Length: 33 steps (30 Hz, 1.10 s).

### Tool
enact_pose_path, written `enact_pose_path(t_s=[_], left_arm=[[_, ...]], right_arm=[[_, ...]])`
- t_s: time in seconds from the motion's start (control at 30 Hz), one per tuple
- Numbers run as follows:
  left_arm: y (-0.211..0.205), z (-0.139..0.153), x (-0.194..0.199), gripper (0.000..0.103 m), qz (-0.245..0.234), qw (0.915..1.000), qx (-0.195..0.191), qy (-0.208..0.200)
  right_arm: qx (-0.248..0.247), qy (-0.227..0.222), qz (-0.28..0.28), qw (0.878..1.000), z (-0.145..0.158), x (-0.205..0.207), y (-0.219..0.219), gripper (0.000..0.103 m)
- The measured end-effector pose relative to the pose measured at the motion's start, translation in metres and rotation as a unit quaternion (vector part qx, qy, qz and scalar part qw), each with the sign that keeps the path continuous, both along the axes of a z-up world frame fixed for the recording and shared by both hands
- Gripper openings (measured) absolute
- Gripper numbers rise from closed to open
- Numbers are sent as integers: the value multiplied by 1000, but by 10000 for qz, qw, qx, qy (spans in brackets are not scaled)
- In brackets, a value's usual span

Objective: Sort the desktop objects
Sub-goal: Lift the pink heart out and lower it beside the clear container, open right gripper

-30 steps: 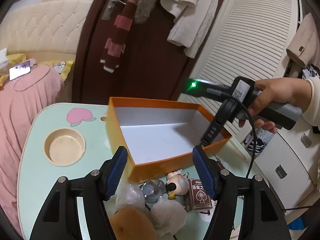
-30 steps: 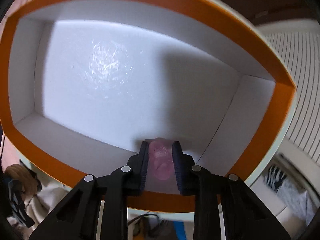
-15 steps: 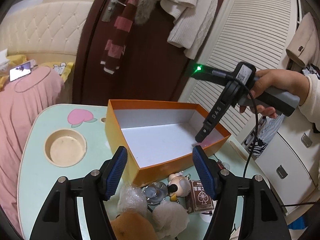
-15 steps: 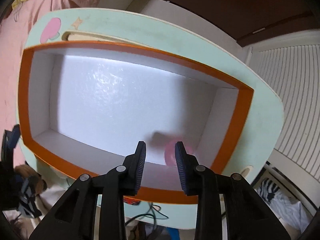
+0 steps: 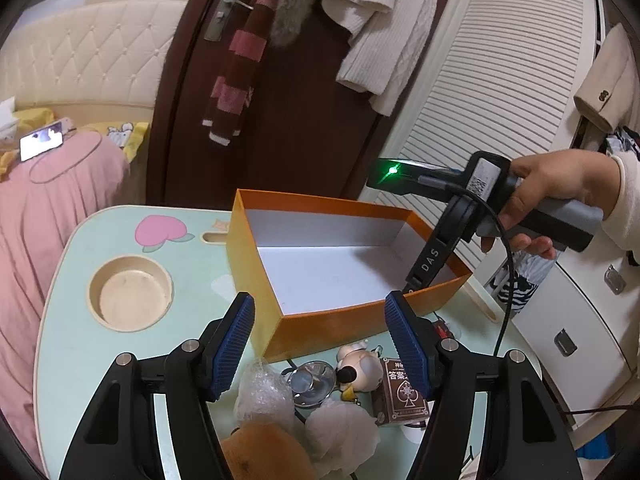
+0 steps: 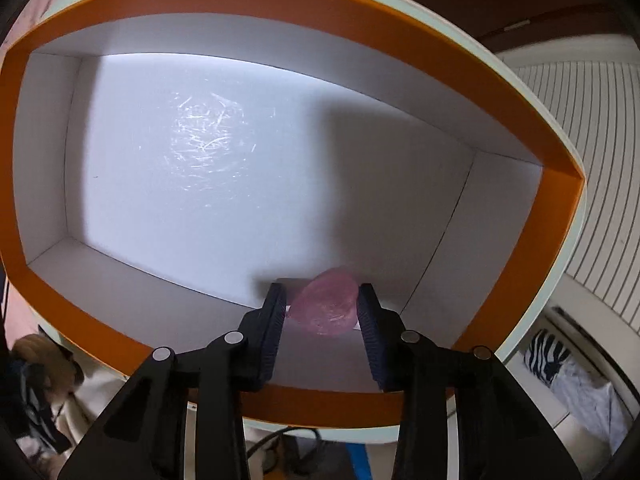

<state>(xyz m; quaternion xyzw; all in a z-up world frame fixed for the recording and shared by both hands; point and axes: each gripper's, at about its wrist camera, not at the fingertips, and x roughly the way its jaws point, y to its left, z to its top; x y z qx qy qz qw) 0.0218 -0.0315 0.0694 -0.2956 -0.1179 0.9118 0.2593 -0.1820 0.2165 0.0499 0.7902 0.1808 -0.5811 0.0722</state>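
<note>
Mint worktop [image 5: 72,344], orange box [image 6: 400,32] far-centre. Your right gripper [image 6: 322,300] sat spread around the pink object [image 6: 326,306] on the box floor, near right corner. Lift straight up, avoiding the wall. Left gripper [image 5: 320,344] gaped, holding nothing, over clutter.

Orange box [image 5: 332,330] with white inside, pink object [image 6: 326,306], mint-green table [image 5: 72,344], blue-padded claw [image 5: 320,342]

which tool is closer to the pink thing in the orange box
Right. The right tool is down inside the orange box, fingers either side of the pink object. The left tool hangs outside the box, above the clutter.
</note>
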Motion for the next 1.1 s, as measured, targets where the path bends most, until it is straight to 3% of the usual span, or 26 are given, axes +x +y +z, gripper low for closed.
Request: enact_pose_path(t_s=[0.17, 0.27, 0.4, 0.6, 0.7, 0.8, 0.9, 0.97, 1.1], left_arm=[[0, 0, 0, 67, 14, 10000, -5, 21], [-1, 0, 0, 67, 40, 10000, -29, 12], [-5, 0, -1, 67, 98, 10000, 9, 2], [-10, -2, -6, 67, 211, 9997, 51, -97], [-10, -5, -10, 67, 234, 9995, 40, -227], [-8, -5, -13, 67, 270, 9992, -37, -283], [-7, -4, -16, 67, 329, 9990, -107, -300], [-8, -4, -17, 67, 349, 9988, -112, -325], [-10, -1, -21, 67, 367, 9985, -122, -397]], right_arm=[[-299, 440, 11, 9986, 7, 0, 0, 38], [-790, 795, -123, 9936, 29, -4, 3, 38], [-1562, 1306, -295, 9786, 64, 9, 12, 38], [-2403, 1867, -498, 9513, 87, 74, 41, 38], [-2279, 1799, -712, 9543, 67, 110, 55, 38], [-2042, 1716, -919, 9594, 27, 132, 76, 38], [-2129, 1532, -1007, 9597, -9, 147, 74, 38], [-2244, 1540, -1017, 9568, -20, 151, 69, 38], [-2502, 1805, -922, 9467, -15, 157, 61, 41]])
